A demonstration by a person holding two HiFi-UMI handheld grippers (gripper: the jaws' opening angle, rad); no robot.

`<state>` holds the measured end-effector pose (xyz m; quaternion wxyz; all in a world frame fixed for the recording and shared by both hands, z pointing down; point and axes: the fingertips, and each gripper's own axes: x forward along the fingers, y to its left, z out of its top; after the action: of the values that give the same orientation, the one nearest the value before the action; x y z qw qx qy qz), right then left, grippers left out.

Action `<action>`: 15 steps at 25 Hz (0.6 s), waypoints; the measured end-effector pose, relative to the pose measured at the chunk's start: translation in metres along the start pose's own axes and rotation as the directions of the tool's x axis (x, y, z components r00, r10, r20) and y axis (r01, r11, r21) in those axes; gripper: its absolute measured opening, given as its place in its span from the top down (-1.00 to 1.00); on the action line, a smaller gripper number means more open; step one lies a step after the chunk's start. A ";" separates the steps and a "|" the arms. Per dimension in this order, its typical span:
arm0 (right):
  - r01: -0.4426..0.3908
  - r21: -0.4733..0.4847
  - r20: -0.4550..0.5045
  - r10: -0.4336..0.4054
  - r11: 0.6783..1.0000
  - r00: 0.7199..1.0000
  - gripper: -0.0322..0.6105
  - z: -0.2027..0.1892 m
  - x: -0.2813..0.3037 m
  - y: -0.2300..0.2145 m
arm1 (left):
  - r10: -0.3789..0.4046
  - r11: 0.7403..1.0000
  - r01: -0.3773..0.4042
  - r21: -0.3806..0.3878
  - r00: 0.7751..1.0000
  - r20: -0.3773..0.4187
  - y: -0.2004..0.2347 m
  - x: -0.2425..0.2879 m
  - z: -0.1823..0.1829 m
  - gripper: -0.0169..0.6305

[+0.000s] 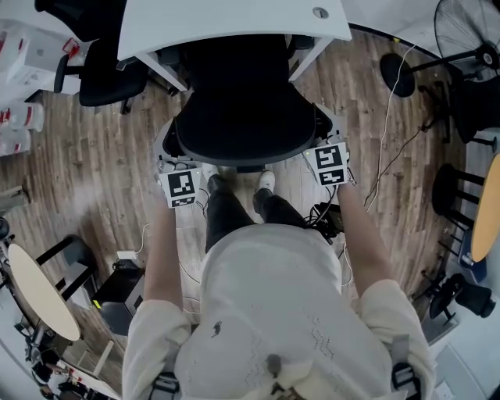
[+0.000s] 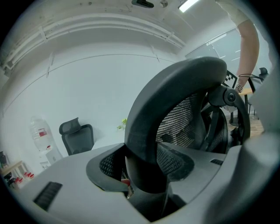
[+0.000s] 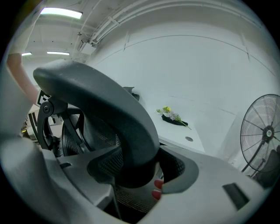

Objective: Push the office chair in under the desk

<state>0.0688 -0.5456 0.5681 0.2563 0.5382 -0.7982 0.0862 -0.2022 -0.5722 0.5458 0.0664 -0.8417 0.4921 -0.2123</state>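
The office chair (image 1: pixel 238 117) stands straight in front of the person, facing the white tabletop (image 1: pixel 226 23). Its front end is tucked under the near edge, while the back rest sits out over the wooden floor (image 1: pixel 94 148), so by my reckoning the push is only partly done.

The left hand-held gripper (image 2: pixel 146 175) is clamped on the thick curved rim of the back rest at its left corner. Its jaws stand wide because the rim fills the whole gap between the pads. The right hand-held gripper (image 3: pixel 135 170) holds the right corner of the same rim in the same wide grip. Taking both upper corners makes sense (a chair on casters swivels if shoved from one side), since an even hold lets the person steer it squarely into the opening between the desk legs.

The person's shoes (image 1: pixel 266 181) are just behind the chair's base, close enough to lean into the push. A second chair (image 2: pixel 78 135) stands well apart to the left, and a fan (image 3: pixel 262 135) well apart to the right; neither looks likely to get in the way. The thing to watch is probably the armrests meeting the tabletop's edge.
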 end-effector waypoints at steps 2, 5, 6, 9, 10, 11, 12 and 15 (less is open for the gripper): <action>0.004 0.005 -0.002 -0.004 1.000 1.000 0.10 0.001 0.003 0.002 | -0.006 1.000 0.006 -0.001 1.000 0.000 0.004 0.003 -0.001 0.20; 0.014 0.009 -0.004 -0.014 1.000 1.000 0.09 0.005 0.007 0.007 | -0.017 1.000 0.017 0.001 1.000 0.001 0.012 0.004 -0.003 0.20; 0.017 0.008 -0.005 -0.017 1.000 1.000 0.09 0.005 0.009 0.007 | -0.018 1.000 0.018 0.001 1.000 0.002 0.013 0.005 -0.003 0.20; 0.014 0.005 -0.007 -0.014 1.000 1.000 0.09 0.006 0.012 0.005 | -0.015 1.000 0.015 0.001 1.000 0.005 0.014 0.007 -0.003 0.20; 0.014 0.005 -0.008 -0.014 1.000 1.000 0.09 0.006 0.012 0.005 | -0.015 1.000 0.015 0.001 1.000 0.004 0.014 0.008 -0.004 0.20; 0.015 0.005 -0.009 -0.015 1.000 1.000 0.09 0.006 0.013 0.005 | -0.017 1.000 0.017 0.001 1.000 0.003 0.014 0.008 -0.004 0.20; 0.017 0.004 -0.011 -0.017 1.000 1.000 0.09 0.006 0.013 0.005 | -0.018 1.000 0.018 0.000 1.000 0.002 0.015 0.009 -0.004 0.20; 0.020 0.005 -0.013 -0.020 1.000 1.000 0.09 0.007 0.016 0.004 | -0.018 1.000 0.018 0.003 1.000 0.002 0.016 0.011 -0.004 0.20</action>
<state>0.0579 -0.5602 0.5705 0.2611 0.5460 -0.7911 0.0890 -0.2125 -0.5894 0.5475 0.0660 -0.8462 0.4840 -0.2128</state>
